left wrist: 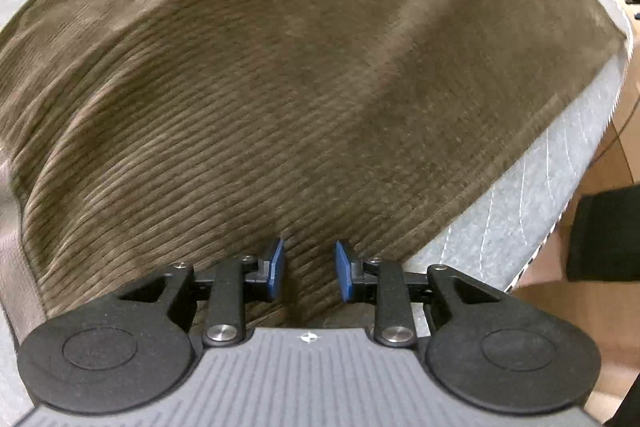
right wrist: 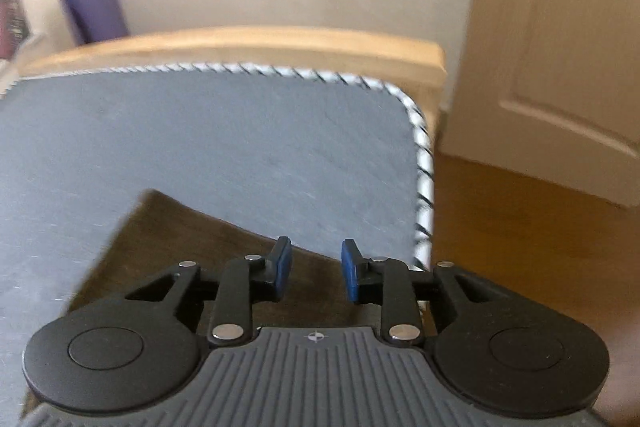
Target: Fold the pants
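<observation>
Grey padded surface [right wrist: 224, 139] with a black-and-white corded edge fills most of the right wrist view, backed by a pale wooden frame [right wrist: 248, 45], a cream wall, a panelled door [right wrist: 560, 67] and wood flooring. Spread over that surface, the brown corduroy pants [left wrist: 280, 87] take up nearly the whole left wrist view, lying mostly flat with a rumpled, folded-over portion at the far end and one straight hem running toward the surface's edge on the right; in the right wrist view only a corner of them shows beneath the tool. Above the near part of the cloth sits the left gripper [left wrist: 309, 269], its blue pads parted with nothing pinched between them. Over the cloth's corner is the right gripper [right wrist: 315, 269], its blue pads likewise standing apart and gripping nothing.
</observation>
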Available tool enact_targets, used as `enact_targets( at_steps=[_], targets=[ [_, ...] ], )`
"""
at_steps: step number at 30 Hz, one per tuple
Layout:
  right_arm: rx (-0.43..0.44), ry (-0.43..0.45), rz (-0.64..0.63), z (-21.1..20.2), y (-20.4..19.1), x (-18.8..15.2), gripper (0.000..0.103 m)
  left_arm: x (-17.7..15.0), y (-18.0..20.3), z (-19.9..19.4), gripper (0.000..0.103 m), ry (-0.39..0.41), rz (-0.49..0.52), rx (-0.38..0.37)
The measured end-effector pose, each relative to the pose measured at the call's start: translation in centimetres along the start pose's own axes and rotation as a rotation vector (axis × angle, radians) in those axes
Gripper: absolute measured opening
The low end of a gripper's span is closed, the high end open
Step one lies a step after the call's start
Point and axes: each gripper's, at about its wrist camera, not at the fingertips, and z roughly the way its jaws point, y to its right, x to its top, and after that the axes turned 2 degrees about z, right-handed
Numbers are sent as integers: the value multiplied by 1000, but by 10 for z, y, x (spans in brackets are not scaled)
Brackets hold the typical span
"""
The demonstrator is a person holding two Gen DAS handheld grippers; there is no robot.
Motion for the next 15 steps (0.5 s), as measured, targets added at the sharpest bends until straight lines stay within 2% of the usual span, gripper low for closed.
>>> enact_targets(
  at_steps=[3,5,8,12,15],
  targets=[
    [80,71,-59,-26,-20,0,32,-4,-17,-18,31,79,-45,66],
    [156,96,-125,-40,-40,-9,35,-8,-36,-20,32,84,-112,71],
    [319,68,-219,-64,-72,-22,36,-20,-55,-4,32,-16,-168,77],
    [516,35,-344,-116,-120,-44,39,-24,-54,-14,33,23,-152,70],
    [679,-1,-454,-163,-156,-65,43,-24,-54,-36,34,106,-170,88]
  ],
)
